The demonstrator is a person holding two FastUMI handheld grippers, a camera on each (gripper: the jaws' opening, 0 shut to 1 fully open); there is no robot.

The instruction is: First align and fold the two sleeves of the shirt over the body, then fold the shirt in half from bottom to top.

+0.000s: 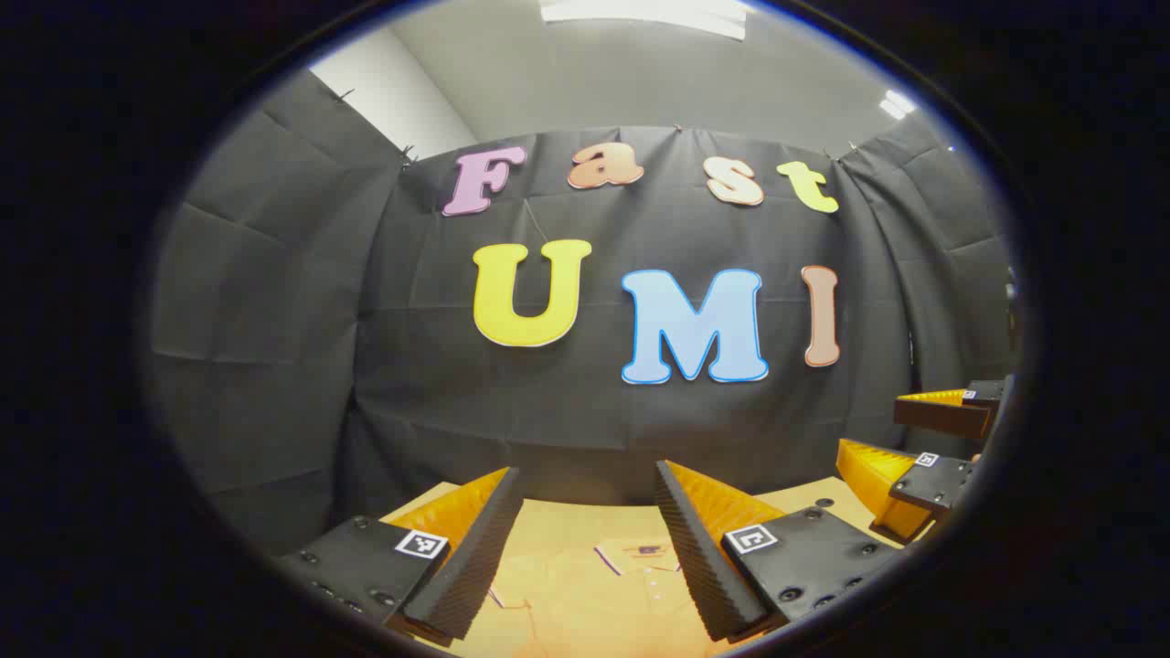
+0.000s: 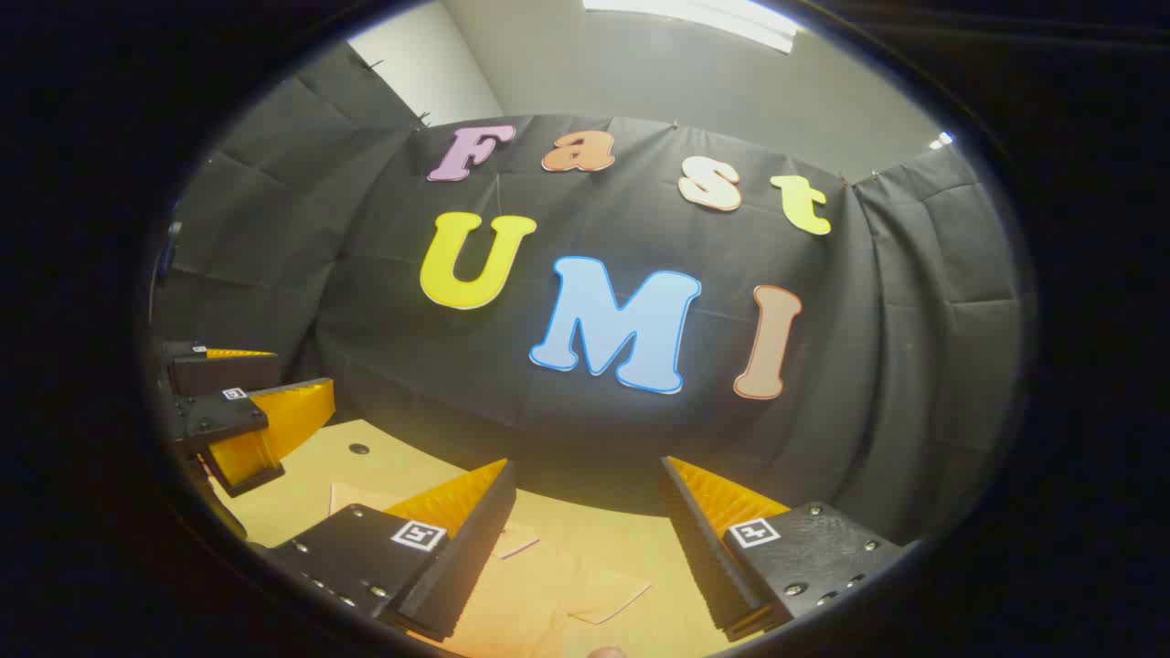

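Tabletop [image 1: 804, 501] carries a half-hidden shirt [image 1: 585, 585] below both wide-open, empty grippers [image 1: 585, 484] [image 2: 585, 475]

A recording booth: black cloth walls [image 1: 274, 302] pinned up around a wooden table [image 2: 302, 493].

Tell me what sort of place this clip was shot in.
Probably an indoor recording booth: black cloth walls hung on three sides, a table with a shirt laid flat on it, and ceiling lights above.
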